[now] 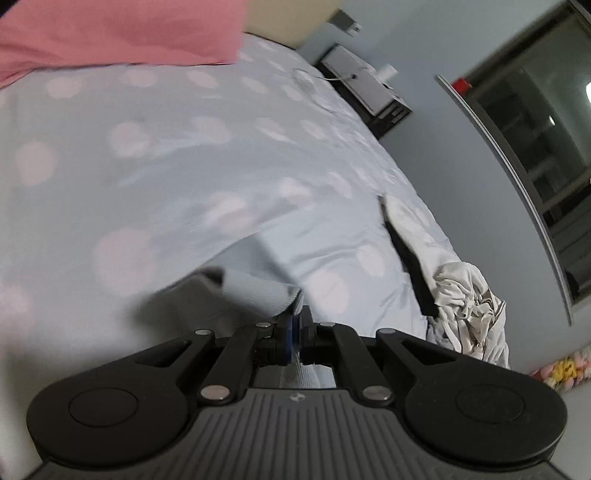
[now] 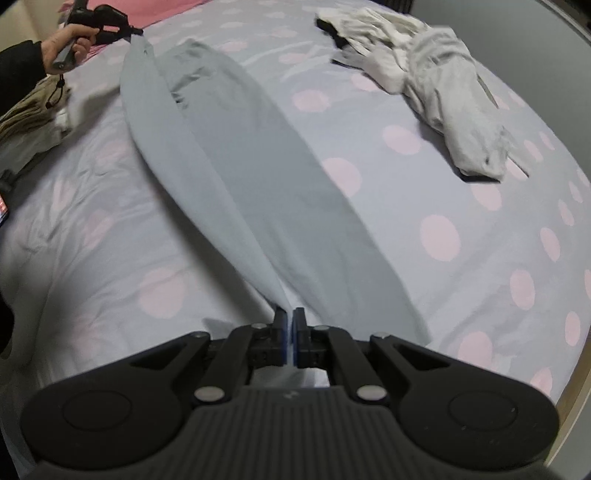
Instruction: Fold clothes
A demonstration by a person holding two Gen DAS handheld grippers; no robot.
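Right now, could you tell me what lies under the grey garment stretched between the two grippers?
Under the grey garment only the pink-dotted bedsheet shows around its edges. The sheet directly beneath is covered, so anything lying there cannot be seen.

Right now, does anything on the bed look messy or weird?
Yes. A white pile of clothes lies crumpled near the bed's far edge, unfolded. The grey garment only looks odd because the left gripper and right gripper hold it stretched.
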